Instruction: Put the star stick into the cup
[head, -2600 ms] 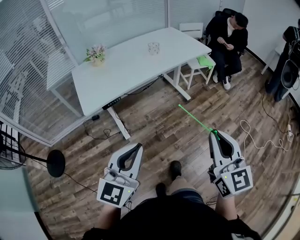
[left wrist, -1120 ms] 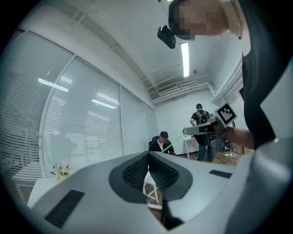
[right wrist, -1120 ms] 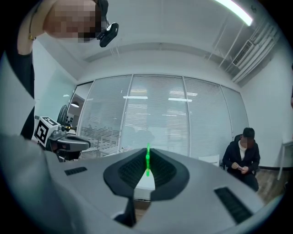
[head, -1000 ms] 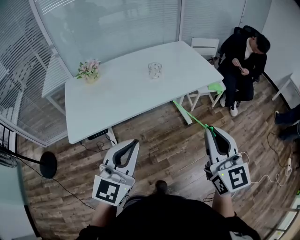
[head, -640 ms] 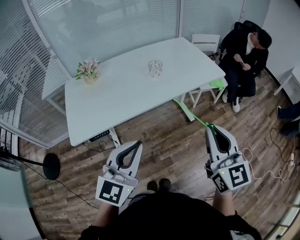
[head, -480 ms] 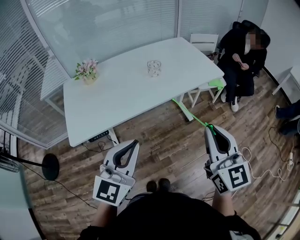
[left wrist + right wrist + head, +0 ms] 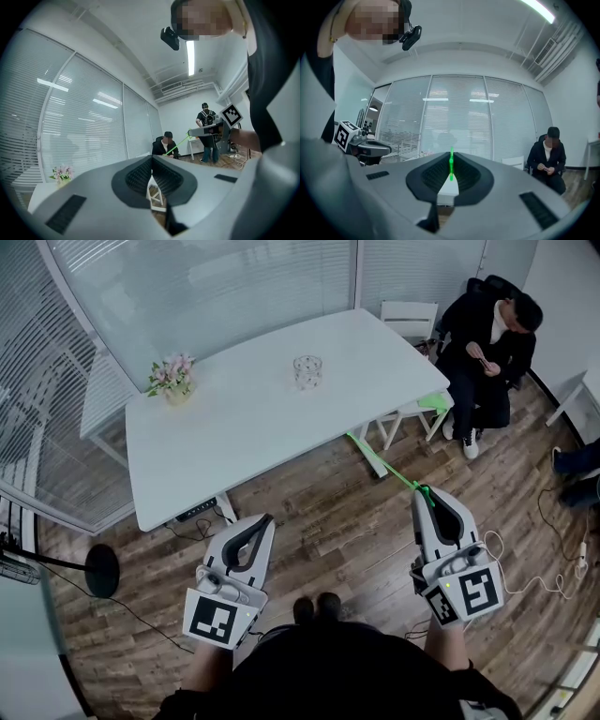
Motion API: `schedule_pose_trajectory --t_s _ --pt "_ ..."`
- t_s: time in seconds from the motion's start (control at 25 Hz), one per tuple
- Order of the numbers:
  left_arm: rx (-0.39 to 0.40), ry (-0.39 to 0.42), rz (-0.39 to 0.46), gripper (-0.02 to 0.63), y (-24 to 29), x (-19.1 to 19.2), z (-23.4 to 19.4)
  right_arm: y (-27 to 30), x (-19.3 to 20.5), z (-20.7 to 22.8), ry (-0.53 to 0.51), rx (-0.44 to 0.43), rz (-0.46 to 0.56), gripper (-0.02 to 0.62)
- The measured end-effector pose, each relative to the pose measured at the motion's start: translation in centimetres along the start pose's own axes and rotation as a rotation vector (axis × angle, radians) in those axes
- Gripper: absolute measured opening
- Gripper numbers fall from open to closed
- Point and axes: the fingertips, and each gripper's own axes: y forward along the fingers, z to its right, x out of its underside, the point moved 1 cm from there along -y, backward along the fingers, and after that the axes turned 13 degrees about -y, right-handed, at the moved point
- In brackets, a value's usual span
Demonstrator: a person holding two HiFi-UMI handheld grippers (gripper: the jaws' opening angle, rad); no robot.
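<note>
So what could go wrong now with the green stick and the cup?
1. The right gripper pinches the long, thin star stick only at one end, so it could wobble or slip out.
2. The cup is small and stands well in from the edge of the table; a stick this long might tip it over.
3. The stick's far tip is close to the table's near edge and could bump it on the way.

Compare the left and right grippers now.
The right gripper is shut on the green star stick, which juts toward the table; the left gripper is shut on nothing. The left gripper leans rightward in the head view, the right gripper slightly leftward. Both are white, over the floor.
</note>
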Motion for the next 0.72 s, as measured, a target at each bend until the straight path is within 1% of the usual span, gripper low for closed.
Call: schedule_pose_trajectory --t_s 0.2,0.36,0.52,0.72 --pt "-0.015 -0.004 0.007 0.014 0.8 0.0 0.4 0.1 0.3 1.0 0.001 -0.015 0.006 0.021" --pt "-0.042 -0.016 0.017 0.014 1.2 0.5 0.8 0.3 1.1 1.7 0.002 -0.038 0.005 0.021" --pt "-0.055 -0.015 0.008 0.014 1.4 0.7 1.0 1.0 1.3 2.1 0.008 -0.053 0.013 0.021" --pt "-0.072 -0.01 0.0 0.014 1.9 0.9 -0.1 2.2 1.5 2.6 0.005 -0.056 0.017 0.021"
